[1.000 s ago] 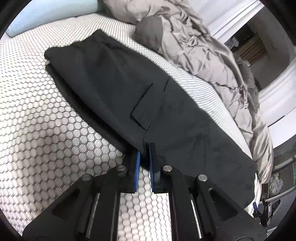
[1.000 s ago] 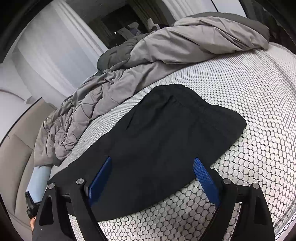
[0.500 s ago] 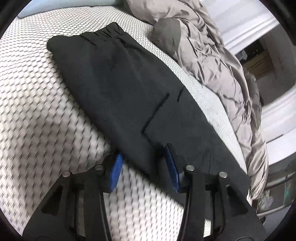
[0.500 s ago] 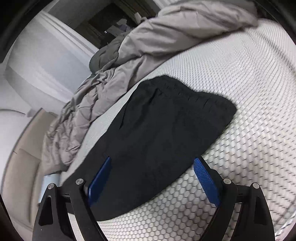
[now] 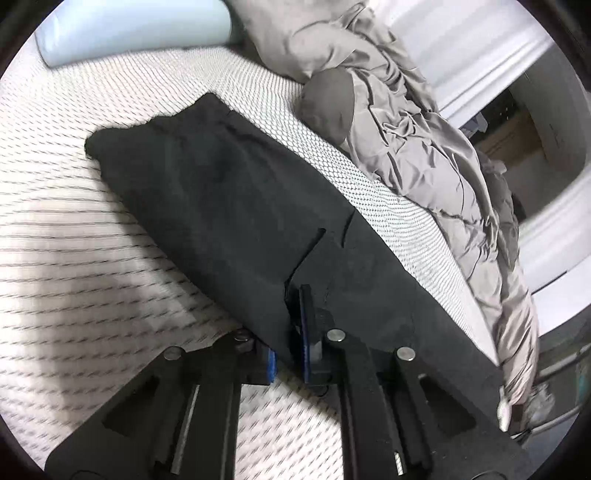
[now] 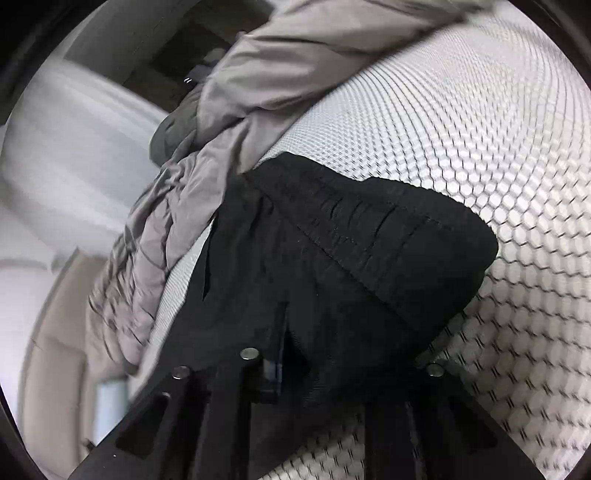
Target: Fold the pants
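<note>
Both grippers, left [image 5: 291,332] and right [image 6: 291,354], pinch the black pants' [image 5: 229,206] near edge, jaws just closed; next, lift and fold across the bed [image 5: 92,277].

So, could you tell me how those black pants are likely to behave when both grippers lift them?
The black pants look thin and limp, so unheld parts will probably sag. The gathered waistband may hang heavier. The matte weave seems unlikely to slip.

One pants [image 5: 236,206], one duvet [image 5: 424,147], one pillow [image 5: 129,26].
</note>
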